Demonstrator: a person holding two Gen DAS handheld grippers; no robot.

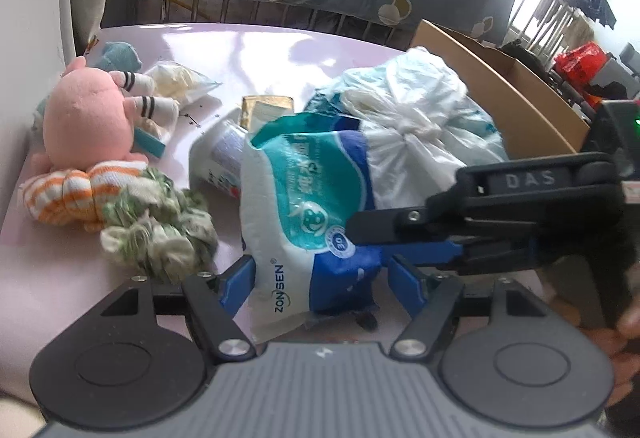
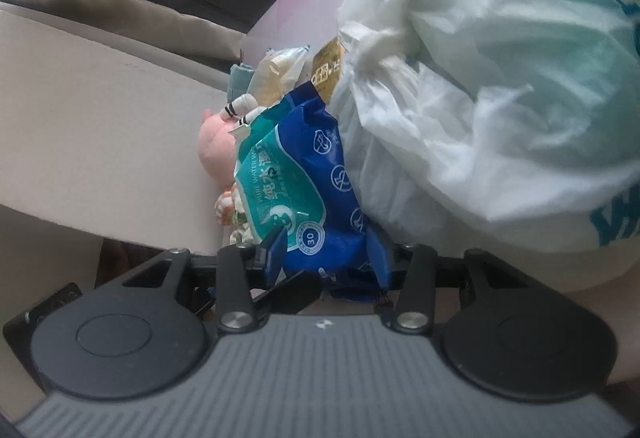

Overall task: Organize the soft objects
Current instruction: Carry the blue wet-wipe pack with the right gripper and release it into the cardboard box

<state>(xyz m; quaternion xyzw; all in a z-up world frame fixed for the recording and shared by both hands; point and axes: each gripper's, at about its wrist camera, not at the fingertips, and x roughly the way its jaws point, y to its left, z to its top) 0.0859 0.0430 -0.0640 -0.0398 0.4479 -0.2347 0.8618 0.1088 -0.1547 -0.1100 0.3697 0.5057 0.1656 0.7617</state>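
Blue-and-teal plastic marked the wet-wipe pack, a crumpled soft packet with a white end printed ZONSEN, standing at centre frame on the pale pink bench. The left hand-held gripper had its blue fingers spread either side of the pack's lower end; whether they pressed it I could not tell. The right hand-held gripper was clamped on the pack's blue edge. A knotted white plastic bag touched the pack at centre right. At left lay a pink plush toy, an orange-striped sock roll and a green-patterned cloth.
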